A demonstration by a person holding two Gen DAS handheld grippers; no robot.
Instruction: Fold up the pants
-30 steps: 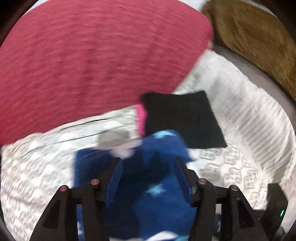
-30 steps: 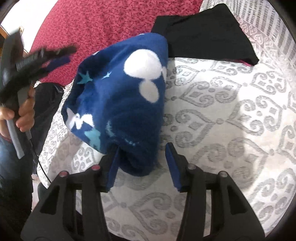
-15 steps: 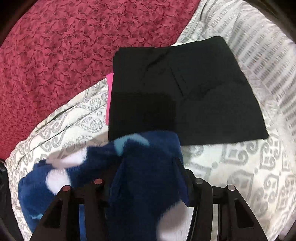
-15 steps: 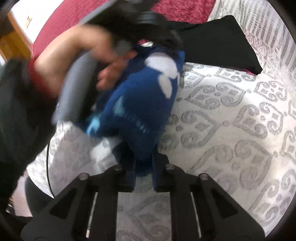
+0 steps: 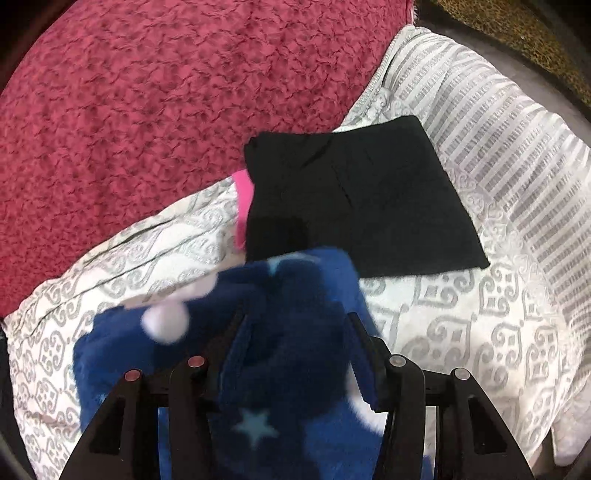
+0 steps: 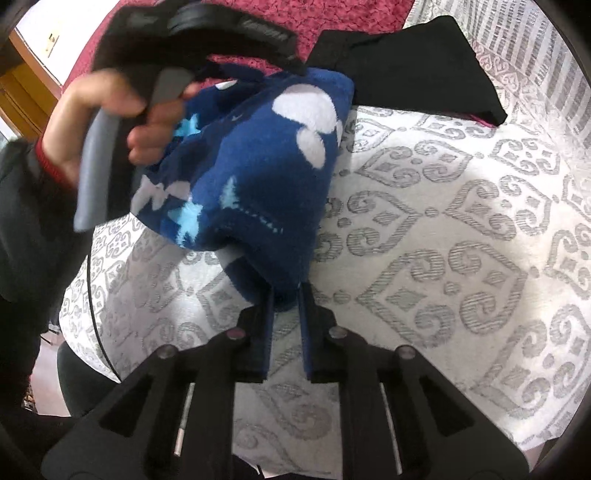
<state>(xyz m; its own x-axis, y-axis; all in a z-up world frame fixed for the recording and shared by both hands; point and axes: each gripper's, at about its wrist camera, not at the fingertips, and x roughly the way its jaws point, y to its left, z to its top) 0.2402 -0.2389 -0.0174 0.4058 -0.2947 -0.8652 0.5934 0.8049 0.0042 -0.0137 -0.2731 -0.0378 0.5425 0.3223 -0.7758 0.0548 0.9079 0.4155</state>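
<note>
The blue fleece pants (image 6: 258, 177) with white blobs and pale stars are bunched up on the patterned white bedcover (image 6: 461, 229). My right gripper (image 6: 286, 295) is shut on their near edge. My left gripper (image 5: 295, 325) has its jaws wide apart with the pants' thick fold (image 5: 291, 350) between them; in the right wrist view it (image 6: 192, 33) comes in over the pants' far side, held by a hand (image 6: 107, 122).
A folded black garment (image 5: 354, 206) lies just beyond the pants over a pink one (image 5: 243, 199). A red bedspread (image 5: 166, 92) lies to the left. A striped grey-white pillow (image 5: 498, 140) is at the right.
My right gripper has shut on the pants' near edge. My left gripper has come down over the pants' far side and the fold now sits between its jaws.
</note>
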